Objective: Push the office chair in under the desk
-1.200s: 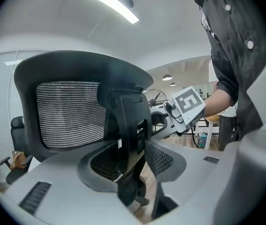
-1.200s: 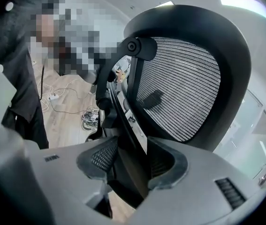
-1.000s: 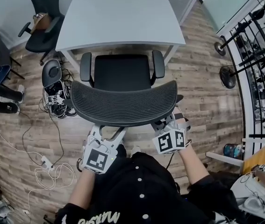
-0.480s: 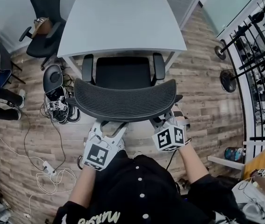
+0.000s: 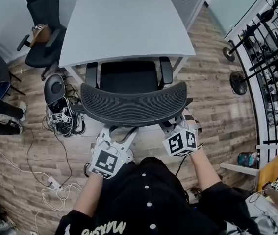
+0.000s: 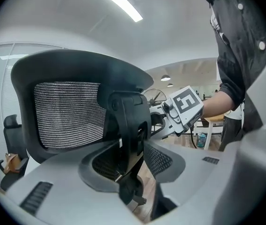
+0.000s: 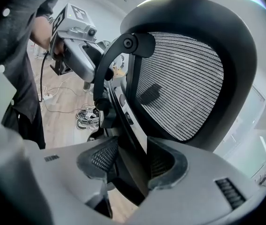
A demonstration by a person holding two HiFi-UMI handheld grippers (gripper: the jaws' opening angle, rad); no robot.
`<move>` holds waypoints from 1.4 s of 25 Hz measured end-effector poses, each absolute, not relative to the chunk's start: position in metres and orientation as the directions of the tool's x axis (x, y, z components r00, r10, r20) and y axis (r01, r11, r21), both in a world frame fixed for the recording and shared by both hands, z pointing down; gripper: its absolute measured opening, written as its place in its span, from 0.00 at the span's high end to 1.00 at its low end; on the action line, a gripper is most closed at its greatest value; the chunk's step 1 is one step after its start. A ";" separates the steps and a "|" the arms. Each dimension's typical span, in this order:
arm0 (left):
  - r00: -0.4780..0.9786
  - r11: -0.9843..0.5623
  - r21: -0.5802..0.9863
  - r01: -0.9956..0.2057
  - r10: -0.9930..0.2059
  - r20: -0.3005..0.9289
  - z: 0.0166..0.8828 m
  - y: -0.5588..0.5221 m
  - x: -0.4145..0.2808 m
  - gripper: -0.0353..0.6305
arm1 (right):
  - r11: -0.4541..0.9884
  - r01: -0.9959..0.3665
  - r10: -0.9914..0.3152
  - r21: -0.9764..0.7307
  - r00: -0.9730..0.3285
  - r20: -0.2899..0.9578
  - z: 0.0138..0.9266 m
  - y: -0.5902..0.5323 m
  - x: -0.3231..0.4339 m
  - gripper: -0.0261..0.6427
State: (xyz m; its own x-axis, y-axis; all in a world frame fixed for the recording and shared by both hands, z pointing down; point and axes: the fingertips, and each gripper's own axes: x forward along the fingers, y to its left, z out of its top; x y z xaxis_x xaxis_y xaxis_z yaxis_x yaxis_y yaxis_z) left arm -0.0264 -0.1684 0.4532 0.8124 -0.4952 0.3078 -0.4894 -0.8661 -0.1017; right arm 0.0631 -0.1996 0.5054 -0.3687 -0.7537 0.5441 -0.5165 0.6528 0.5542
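The black office chair (image 5: 134,104) has a mesh back and stands in front of the white desk (image 5: 129,23), with the front of its seat under the desk's near edge. Behind the backrest, my left gripper (image 5: 118,131) is shut on the chair's black back support post (image 6: 130,125), which sits between its pads (image 6: 163,158). My right gripper (image 5: 170,126) is shut on the curved black frame bar (image 7: 123,107) on the right side of the back. That bar fills the gap between its pads (image 7: 102,158). The chair's base is hidden.
A second black chair (image 5: 43,23) stands at the back left. A dark bag, shoes and tangled cables (image 5: 60,111) lie on the wood floor left of the chair, with a power strip (image 5: 55,182) nearer me. Fan stands (image 5: 241,80) and racks line the right side.
The chair has rolled toward the desk, so its seat and armrests sit further under the desk's edge. Both grippers have moved forward with it, still holding its back.
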 end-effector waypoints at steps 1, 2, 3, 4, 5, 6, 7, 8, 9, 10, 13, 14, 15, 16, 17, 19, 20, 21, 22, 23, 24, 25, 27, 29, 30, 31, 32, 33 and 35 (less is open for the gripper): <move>0.814 -0.868 -0.103 -0.485 -0.492 0.309 0.453 -0.170 -0.026 0.69 | 0.651 -0.518 -0.755 0.555 -0.366 0.544 0.506 -0.202 0.064 0.64; 0.815 -0.869 -0.104 -0.483 -0.490 0.309 0.453 -0.172 -0.025 0.69 | 0.650 -0.519 -0.756 0.555 -0.365 0.544 0.506 -0.203 0.064 0.64; 0.816 -0.870 -0.105 -0.481 -0.489 0.308 0.453 -0.174 -0.024 0.69 | 0.650 -0.519 -0.756 0.556 -0.364 0.544 0.506 -0.205 0.065 0.64; 0.818 -0.871 -0.106 -0.479 -0.487 0.306 0.452 -0.177 -0.024 0.69 | 0.650 -0.519 -0.756 0.555 -0.364 0.544 0.505 -0.208 0.065 0.64; 0.820 -0.873 -0.105 -0.476 -0.484 0.305 0.452 -0.179 -0.024 0.69 | 0.649 -0.521 -0.756 0.554 -0.363 0.545 0.505 -0.210 0.065 0.64; 0.823 -0.875 -0.105 -0.472 -0.480 0.304 0.452 -0.182 -0.024 0.69 | 0.649 -0.522 -0.757 0.554 -0.362 0.545 0.505 -0.213 0.065 0.64; 0.824 -0.876 -0.104 -0.470 -0.478 0.304 0.452 -0.184 -0.024 0.69 | 0.647 -0.524 -0.757 0.553 -0.360 0.545 0.505 -0.215 0.065 0.64; 0.824 -0.877 -0.102 -0.470 -0.478 0.305 0.452 -0.186 -0.024 0.69 | 0.646 -0.525 -0.758 0.553 -0.357 0.546 0.505 -0.217 0.065 0.64; 0.824 -0.876 -0.099 -0.472 -0.478 0.305 0.453 -0.188 -0.025 0.69 | 0.646 -0.526 -0.758 0.553 -0.356 0.546 0.506 -0.219 0.064 0.64; 0.823 -0.876 -0.095 -0.474 -0.478 0.305 0.454 -0.190 -0.025 0.69 | 0.646 -0.527 -0.758 0.553 -0.355 0.547 0.506 -0.220 0.064 0.64; 0.828 -0.878 -0.086 -0.471 -0.474 0.301 0.453 -0.196 -0.025 0.69 | 0.646 -0.529 -0.758 0.551 -0.355 0.547 0.505 -0.226 0.064 0.64; 0.829 -0.879 -0.084 -0.470 -0.472 0.299 0.452 -0.198 -0.024 0.69 | 0.645 -0.530 -0.758 0.551 -0.354 0.547 0.505 -0.229 0.065 0.64; 0.830 -0.879 -0.083 -0.470 -0.472 0.299 0.451 -0.201 -0.024 0.69 | 0.643 -0.531 -0.759 0.551 -0.353 0.546 0.504 -0.231 0.065 0.64; 0.829 -0.879 -0.084 -0.469 -0.471 0.302 0.451 -0.204 -0.024 0.69 | 0.642 -0.532 -0.761 0.552 -0.353 0.545 0.504 -0.234 0.065 0.64; 0.827 -0.879 -0.085 -0.469 -0.471 0.306 0.451 -0.207 -0.024 0.69 | 0.641 -0.533 -0.761 0.552 -0.351 0.545 0.504 -0.237 0.065 0.64; 0.824 -0.877 -0.082 -0.473 -0.473 0.313 0.453 -0.211 -0.023 0.69 | 0.642 -0.534 -0.760 0.551 -0.349 0.548 0.505 -0.241 0.066 0.64; 0.823 -0.876 -0.080 -0.475 -0.475 0.313 0.453 -0.213 -0.023 0.69 | 0.644 -0.533 -0.758 0.548 -0.350 0.551 0.506 -0.243 0.066 0.64; 0.823 -0.875 -0.077 -0.477 -0.476 0.310 0.452 -0.215 -0.023 0.69 | 0.648 -0.532 -0.755 0.545 -0.353 0.553 0.506 -0.246 0.066 0.64; 0.824 -0.876 -0.074 -0.477 -0.475 0.308 0.452 -0.218 -0.022 0.69 | 0.650 -0.530 -0.753 0.544 -0.356 0.553 0.505 -0.248 0.066 0.64; 0.826 -0.877 -0.071 -0.476 -0.473 0.307 0.451 -0.220 -0.022 0.69 | 0.651 -0.529 -0.752 0.544 -0.358 0.553 0.504 -0.250 0.066 0.64; 0.826 -0.877 -0.069 -0.475 -0.471 0.308 0.450 -0.222 -0.021 0.69 | 0.651 -0.528 -0.753 0.545 -0.358 0.552 0.504 -0.252 0.067 0.64; 0.826 -0.877 -0.069 -0.476 -0.472 0.309 0.450 -0.224 -0.021 0.69 | 0.650 -0.528 -0.754 0.546 -0.357 0.552 0.503 -0.254 0.067 0.64; 0.821 -0.873 -0.070 -0.482 -0.478 0.312 0.450 -0.227 -0.020 0.69 | 0.649 -0.530 -0.754 0.546 -0.355 0.552 0.503 -0.258 0.069 0.64; 0.817 -0.870 -0.069 -0.489 -0.484 0.314 0.451 -0.231 -0.019 0.69 | 0.649 -0.533 -0.754 0.543 -0.355 0.553 0.504 -0.262 0.069 0.64; 0.816 -0.868 -0.069 -0.491 -0.486 0.314 0.451 -0.234 -0.019 0.69 | 0.650 -0.533 -0.753 0.542 -0.356 0.554 0.504 -0.265 0.069 0.64; 0.815 -0.867 -0.069 -0.493 -0.488 0.313 0.450 -0.236 -0.019 0.69 | 0.651 -0.532 -0.752 0.541 -0.356 0.555 0.504 -0.267 0.069 0.64; 0.813 -0.866 -0.068 -0.496 -0.491 0.312 0.450 -0.239 -0.019 0.69 | 0.651 -0.532 -0.752 0.541 -0.354 0.556 0.504 -0.269 0.069 0.64; 0.812 -0.864 -0.067 -0.499 -0.493 0.312 0.450 -0.242 -0.019 0.69 | 0.649 -0.533 -0.753 0.542 -0.353 0.555 0.504 -0.272 0.070 0.64; 0.809 -0.862 -0.069 -0.502 -0.496 0.316 0.451 -0.247 -0.019 0.69 | 0.647 -0.534 -0.755 0.544 -0.351 0.554 0.504 -0.277 0.070 0.64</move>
State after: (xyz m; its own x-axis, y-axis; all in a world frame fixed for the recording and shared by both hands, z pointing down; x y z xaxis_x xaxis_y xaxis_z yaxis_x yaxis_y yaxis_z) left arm -0.0188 -0.2465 0.4508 0.8091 -0.4958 0.3156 -0.5016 -0.8624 -0.0686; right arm 0.0699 -0.2773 0.5044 -0.3509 -0.7553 0.5535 -0.5344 0.6469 0.5440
